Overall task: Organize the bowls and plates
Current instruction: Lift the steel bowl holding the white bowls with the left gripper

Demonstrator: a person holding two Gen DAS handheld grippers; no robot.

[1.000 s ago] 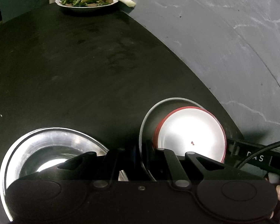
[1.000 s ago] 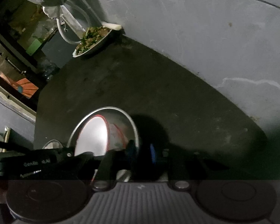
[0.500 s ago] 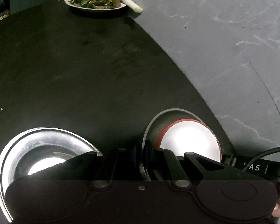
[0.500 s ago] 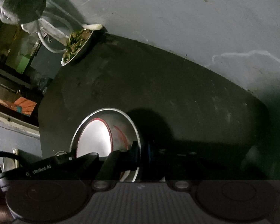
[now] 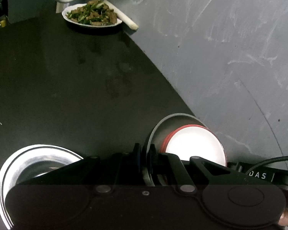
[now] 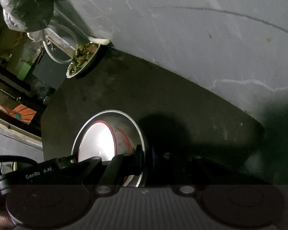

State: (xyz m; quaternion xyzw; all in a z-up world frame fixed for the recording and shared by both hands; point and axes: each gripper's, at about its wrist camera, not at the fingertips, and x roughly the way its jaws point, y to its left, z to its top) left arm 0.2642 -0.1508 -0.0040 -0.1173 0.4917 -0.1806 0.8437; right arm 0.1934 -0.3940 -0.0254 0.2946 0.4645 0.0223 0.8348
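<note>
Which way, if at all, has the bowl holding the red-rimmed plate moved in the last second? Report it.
Yes. The bowl shifted right: in the left wrist view, its gap from the empty steel bowl on the table has widened.

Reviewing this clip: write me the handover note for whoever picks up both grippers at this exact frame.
Left gripper: shut on the rim of the metal bowl, on its left side.
Right gripper: shut on the same bowl's opposite rim. Both hold it together.
Inside the bowl: the red-rimmed plates, leaning on edge rather than flat.
A second steel bowl sits on the dark table to the left. The dish of food stands at the far edge by the wall.
Done: plates nested in the bowl.
Left: set the bowl down, probably near or in the steel bowl; whether it is lifted cannot be told.
</note>
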